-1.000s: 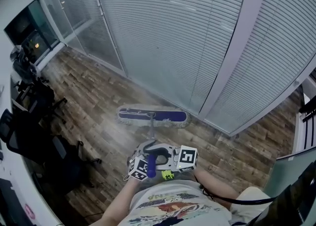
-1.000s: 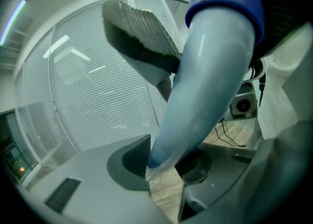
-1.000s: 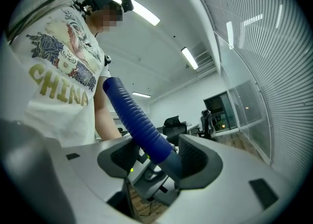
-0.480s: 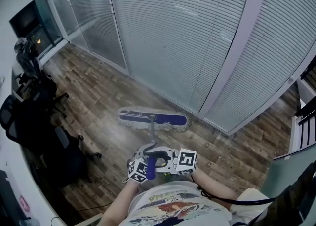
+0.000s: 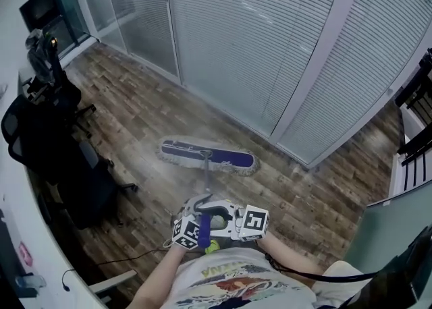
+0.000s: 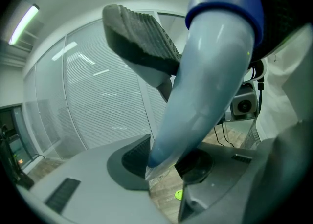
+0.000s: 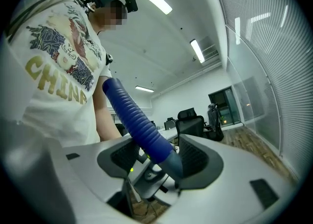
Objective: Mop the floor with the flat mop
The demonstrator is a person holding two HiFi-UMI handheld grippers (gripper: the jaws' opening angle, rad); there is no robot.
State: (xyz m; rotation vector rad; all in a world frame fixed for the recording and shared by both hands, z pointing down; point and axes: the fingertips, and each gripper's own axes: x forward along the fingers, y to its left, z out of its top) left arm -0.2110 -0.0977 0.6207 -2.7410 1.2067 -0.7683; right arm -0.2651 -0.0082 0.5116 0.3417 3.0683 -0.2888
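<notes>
While the left gripper [image 6: 161, 162] clamps the mop handle [image 6: 210, 71] on its pale blue part, right gripper [image 7: 156, 162] clamped on the ribbed dark blue grip [image 7: 134, 118], mop head [image 5: 208, 155] flat on wooden floor [image 5: 135, 119], near its edge below the blinds [image 5: 236, 38].

Even cool light, heavy fisheye warping.

Left gripper [image 6: 164, 162], right gripper [image 7: 155, 155]: both clenched.

The flat mop [image 5: 229, 160] is blue (pale fringe), the floor [image 5: 135, 112] brown wood-grain.
</notes>
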